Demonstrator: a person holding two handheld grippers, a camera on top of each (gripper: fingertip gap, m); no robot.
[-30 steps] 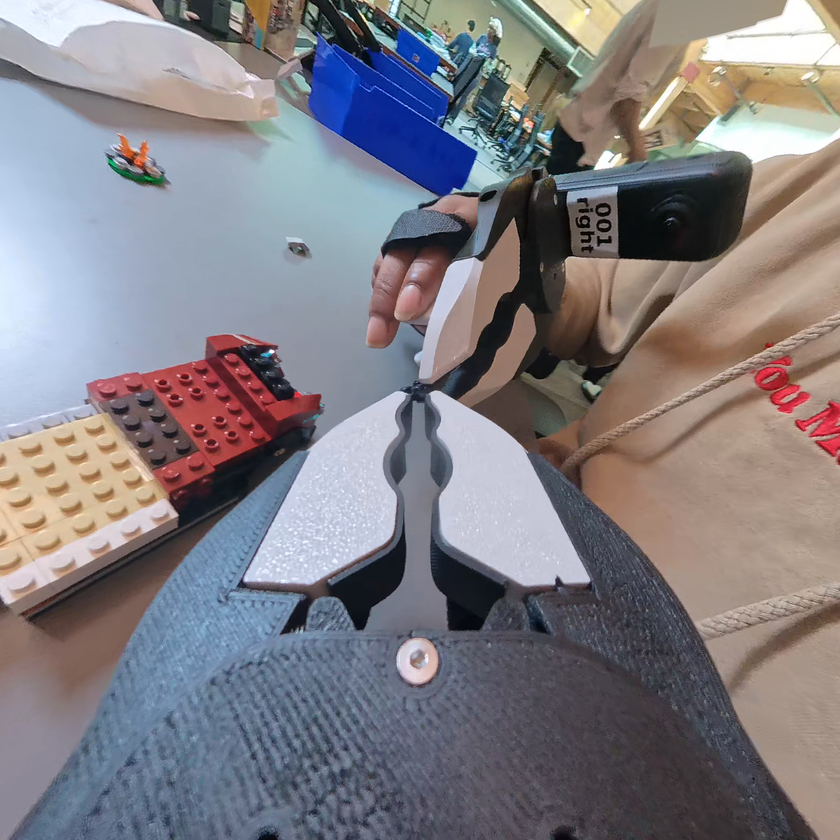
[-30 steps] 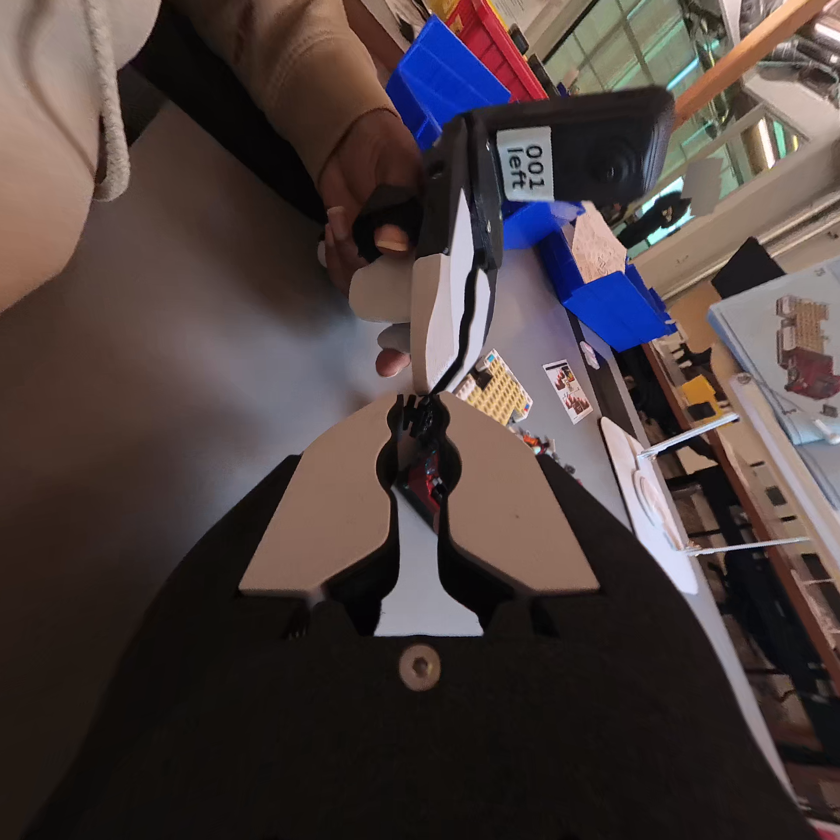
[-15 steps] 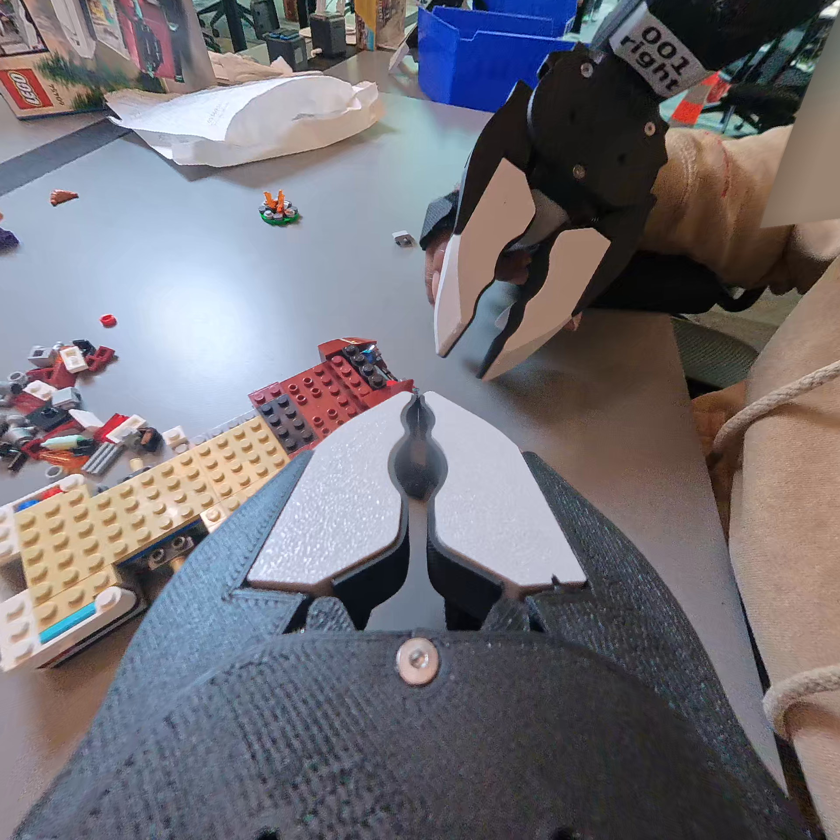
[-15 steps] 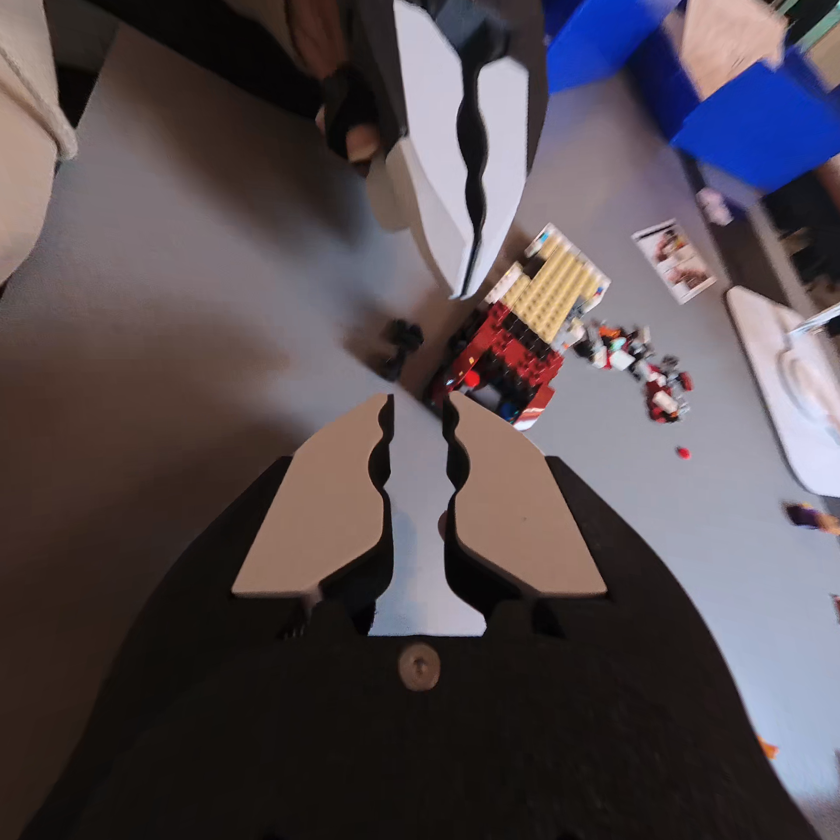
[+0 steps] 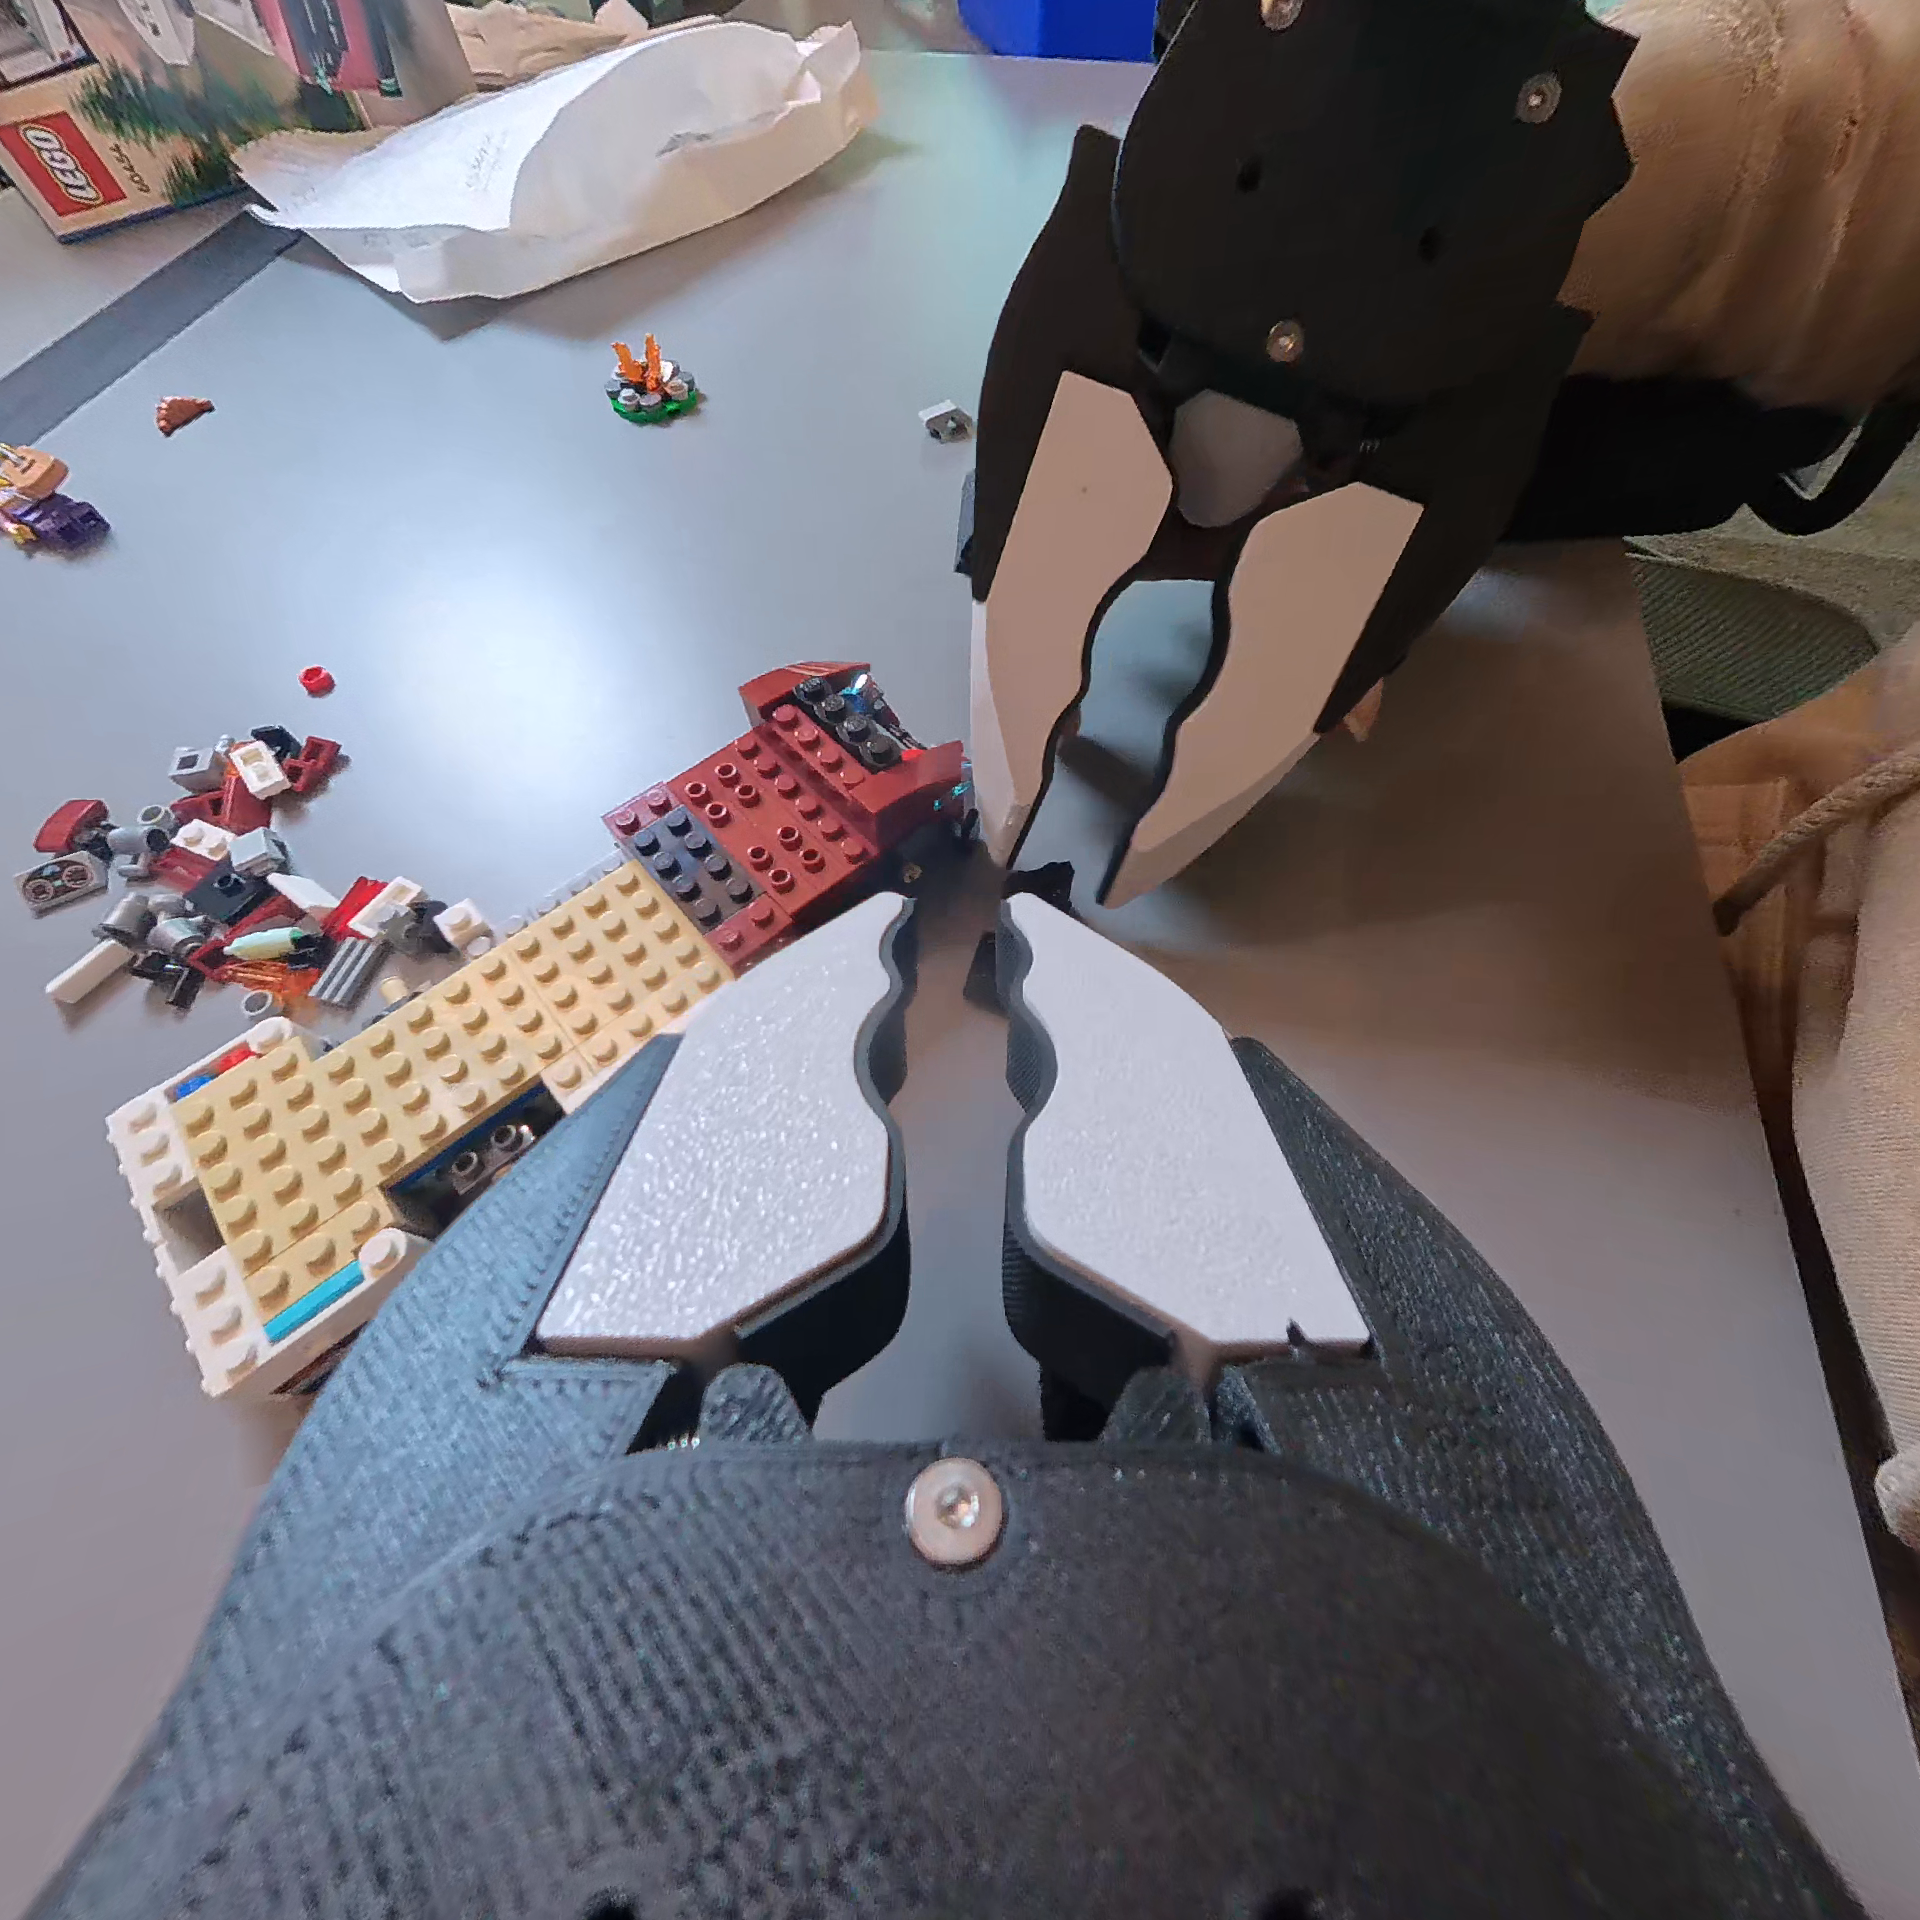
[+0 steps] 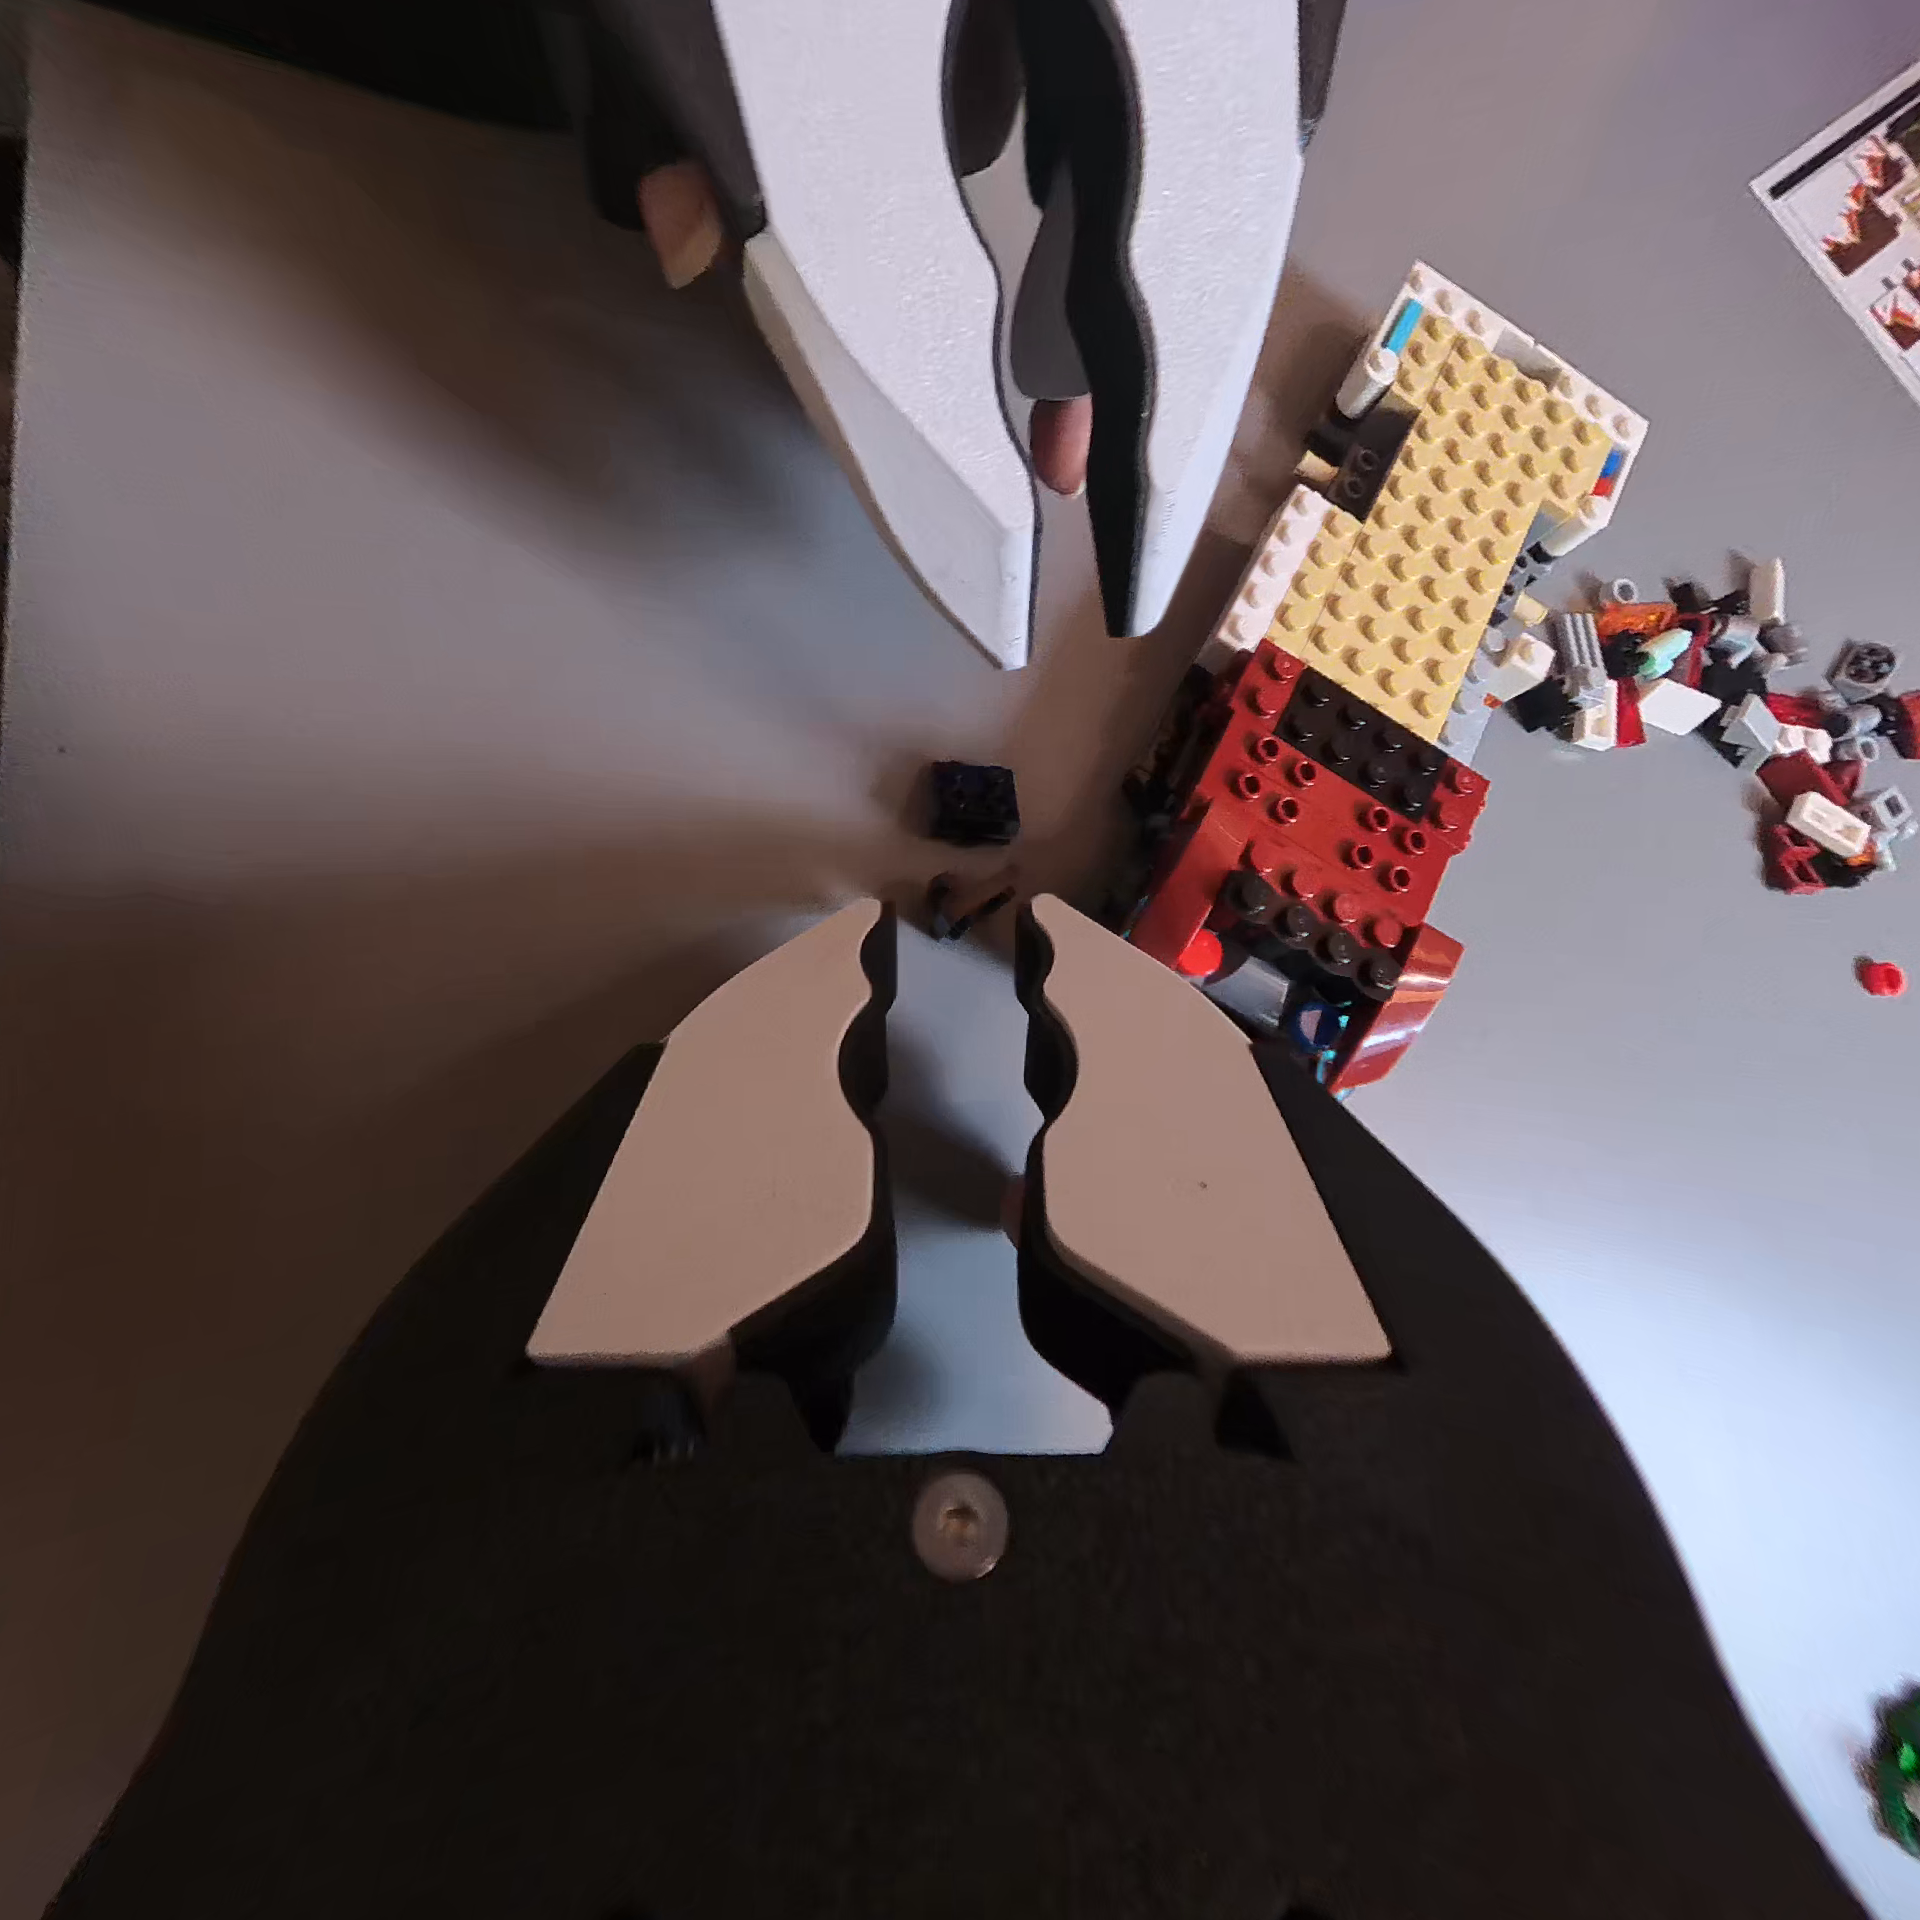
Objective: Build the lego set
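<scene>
My left gripper (image 5: 958, 906) is open and empty, low over the grey table (image 5: 520, 540). A small black brick (image 6: 971, 800) lies loose on the table under its tips; in the left wrist view it (image 5: 985, 966) shows between my fingers, not pressed by them. My right gripper (image 6: 954, 912) is open, facing the left one (image 6: 1070, 639) tip to tip. A smaller black piece (image 6: 966, 904) lies on the table just ahead of its tips, untouched. A dark red, black and tan brick model (image 5: 790, 790) lies just beside both grippers; the right wrist view shows it too (image 6: 1340, 831).
A pile of loose small bricks (image 5: 208, 883) lies left of the model. A white paper bag (image 5: 582, 156), a printed box (image 5: 104, 135) and a small green and orange build (image 5: 652, 390) lie farther off. A leaflet (image 6: 1860, 218) lies beyond the model. The table edge (image 5: 1714, 1039) runs beside the person's beige sweatshirt. The left gripper's tips are roughly 5 centimeters from the right gripper's.
A second ago both grippers pinched a small black assembly between them in the air. They parted, it dropped to the table as two pieces, and both grippers came down over it, the left shutting on nothing, then reopening.
</scene>
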